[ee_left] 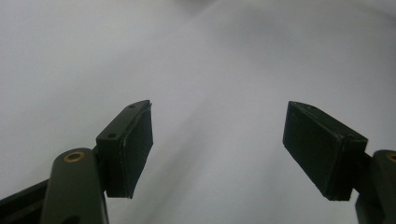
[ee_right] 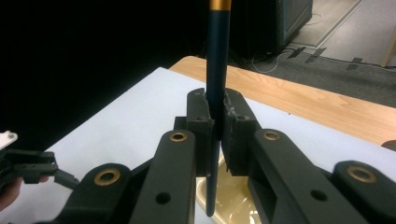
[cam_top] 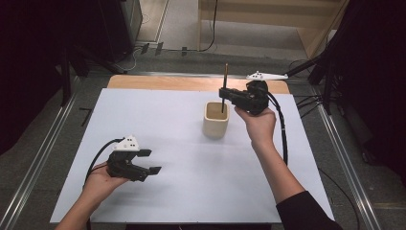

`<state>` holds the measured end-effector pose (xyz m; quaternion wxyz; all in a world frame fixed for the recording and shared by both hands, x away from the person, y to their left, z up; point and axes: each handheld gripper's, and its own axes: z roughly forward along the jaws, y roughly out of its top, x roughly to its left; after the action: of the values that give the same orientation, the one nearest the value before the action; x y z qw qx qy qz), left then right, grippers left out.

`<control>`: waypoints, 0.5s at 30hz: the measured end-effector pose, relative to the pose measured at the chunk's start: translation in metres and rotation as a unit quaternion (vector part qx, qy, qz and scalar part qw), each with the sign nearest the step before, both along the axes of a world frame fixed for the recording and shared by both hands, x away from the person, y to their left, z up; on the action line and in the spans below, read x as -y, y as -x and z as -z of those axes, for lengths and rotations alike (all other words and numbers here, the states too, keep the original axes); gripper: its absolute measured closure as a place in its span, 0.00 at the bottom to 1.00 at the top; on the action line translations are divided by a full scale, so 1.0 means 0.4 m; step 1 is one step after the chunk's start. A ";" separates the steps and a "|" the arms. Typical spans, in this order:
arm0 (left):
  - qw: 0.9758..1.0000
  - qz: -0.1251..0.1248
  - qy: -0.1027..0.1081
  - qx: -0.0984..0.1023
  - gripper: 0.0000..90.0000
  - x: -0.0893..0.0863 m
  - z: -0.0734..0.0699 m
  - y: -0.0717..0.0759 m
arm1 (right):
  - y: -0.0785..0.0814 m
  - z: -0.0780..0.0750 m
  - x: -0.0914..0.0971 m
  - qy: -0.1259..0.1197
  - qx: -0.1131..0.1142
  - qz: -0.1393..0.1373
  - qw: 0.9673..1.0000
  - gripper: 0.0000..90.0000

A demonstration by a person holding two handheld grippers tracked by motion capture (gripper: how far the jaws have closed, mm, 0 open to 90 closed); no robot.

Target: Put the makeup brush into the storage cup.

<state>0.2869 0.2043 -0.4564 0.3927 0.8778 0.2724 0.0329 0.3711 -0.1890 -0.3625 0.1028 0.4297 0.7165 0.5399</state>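
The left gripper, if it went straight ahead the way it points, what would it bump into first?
Probably only the white table sheet: the left gripper has open, empty jaws aimed slightly down at it.

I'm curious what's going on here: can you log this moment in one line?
right gripper: shut on pen, upright over cup | left gripper: open, empty, over table

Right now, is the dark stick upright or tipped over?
Upright. The right tool clamps the stick vertically, its lower end hanging inside the mouth of the cream cup.

A dark blue pen (ee_right: 217,70) with a gold band stands over the cream cup (cam_top: 216,120) on the white worktop (cam_top: 167,124); both claws are black.
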 end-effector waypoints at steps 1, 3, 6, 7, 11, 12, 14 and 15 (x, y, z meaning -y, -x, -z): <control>1.000 0.000 -0.001 0.000 0.28 0.000 0.000 0.000 | -0.006 0.000 -0.001 0.002 -0.003 0.002 1.000 0.93; 1.000 0.001 -0.001 -0.001 0.28 0.001 0.000 0.000 | -0.009 -0.001 -0.003 0.003 0.003 0.005 1.000 0.93; 1.000 0.003 -0.003 0.000 0.28 0.002 0.000 0.001 | -0.013 -0.002 -0.005 0.004 0.006 0.010 1.000 0.93; 1.000 0.003 -0.003 -0.001 0.28 0.002 0.000 0.001 | -0.017 0.001 -0.007 0.005 0.013 0.015 1.000 0.93; 1.000 0.004 -0.002 -0.001 0.28 0.002 0.000 0.001 | -0.026 0.011 -0.013 0.015 0.016 0.021 1.000 0.93; 1.000 0.005 -0.001 -0.001 0.28 0.003 -0.001 0.001 | -0.029 0.015 -0.016 0.019 0.017 0.020 0.999 0.93; 1.000 0.005 0.000 -0.001 0.28 0.004 0.000 0.002 | -0.030 0.021 -0.022 0.029 0.029 0.026 0.999 0.93; 1.000 0.005 0.000 -0.001 0.28 0.004 0.000 0.002 | -0.031 0.023 -0.025 0.034 0.031 0.027 0.999 0.93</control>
<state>0.2862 0.2028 -0.4564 0.3924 0.8793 0.2682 0.0301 0.3836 -0.1789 -0.3718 0.1540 0.4284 0.7187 0.5256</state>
